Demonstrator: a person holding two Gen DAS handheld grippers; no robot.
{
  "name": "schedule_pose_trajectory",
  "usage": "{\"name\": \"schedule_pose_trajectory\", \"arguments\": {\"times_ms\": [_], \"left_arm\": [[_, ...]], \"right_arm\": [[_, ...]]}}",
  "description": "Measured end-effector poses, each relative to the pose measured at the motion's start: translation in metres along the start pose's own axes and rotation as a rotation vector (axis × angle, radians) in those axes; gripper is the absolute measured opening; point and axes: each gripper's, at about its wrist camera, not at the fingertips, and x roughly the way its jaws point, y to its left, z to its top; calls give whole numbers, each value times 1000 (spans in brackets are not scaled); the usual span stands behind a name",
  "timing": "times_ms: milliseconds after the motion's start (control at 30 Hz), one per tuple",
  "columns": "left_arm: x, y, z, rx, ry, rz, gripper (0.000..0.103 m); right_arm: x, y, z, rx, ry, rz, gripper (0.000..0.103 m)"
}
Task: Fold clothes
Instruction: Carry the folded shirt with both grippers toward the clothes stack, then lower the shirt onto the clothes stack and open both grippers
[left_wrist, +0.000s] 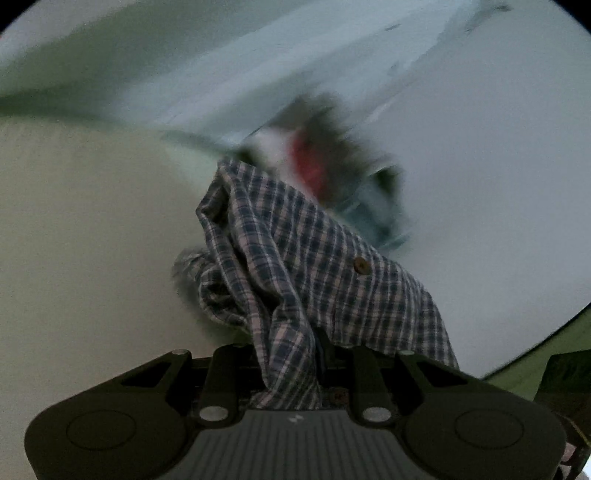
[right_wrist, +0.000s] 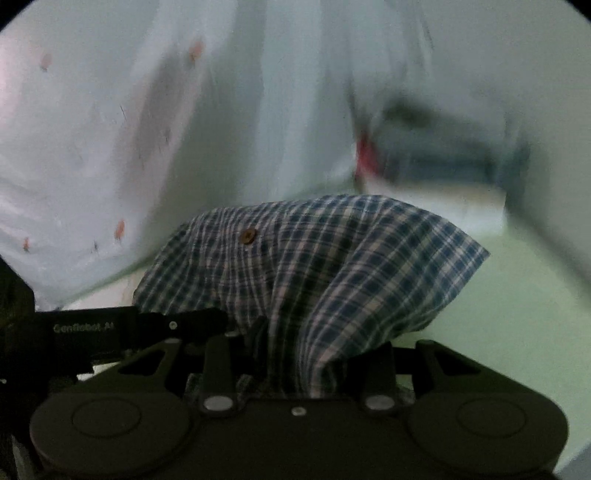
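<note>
A blue and white plaid shirt (left_wrist: 295, 266) with a brown button drapes over my left gripper (left_wrist: 291, 354), which is shut on a bunch of its cloth; the fingertips are buried in the fabric. In the right wrist view the same plaid shirt (right_wrist: 332, 258) covers my right gripper (right_wrist: 295, 350), shut on another bunch of it. The shirt is lifted off the surface. The other gripper's black body (right_wrist: 110, 328) shows at the left edge, close beside the right one.
A pale green surface (right_wrist: 517, 314) lies below. A blurred pile of other clothes, red and dark (left_wrist: 325, 162), sits further off. A white cloth with small red spots (right_wrist: 92, 166) hangs at the left. Both backgrounds are motion-blurred.
</note>
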Motion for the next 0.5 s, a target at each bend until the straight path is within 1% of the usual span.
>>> {"name": "schedule_pose_trajectory", "arguments": {"times_ms": [100,200,267,300,333,400,467,500], "left_arm": [[23,-56,29,47,-102,-73,23],[45,-108,68,78,-189,-143,23],[59,-136,96,114,-243,-171,23],[67,-147,109,132,-263,-176,24],[75,-156,122,146,-281,-174,24],[95,-168,146,159,-310,-144,26],[117,-168,164,161,-333,-96,30],[130,-164,171,161,-336,-60,32]], "right_arm": [[-27,-39,51,-93,-111,16,36],[-47,-69,108,-178,-215,19,36],[-46,-88,145,-221,-267,20,38],[-45,-97,164,-243,-294,21,41],[-37,-106,179,-246,-310,19,44],[-22,-123,208,-253,-342,17,50],[8,-136,229,-246,-355,24,53],[27,-141,235,-249,-358,20,59]]}}
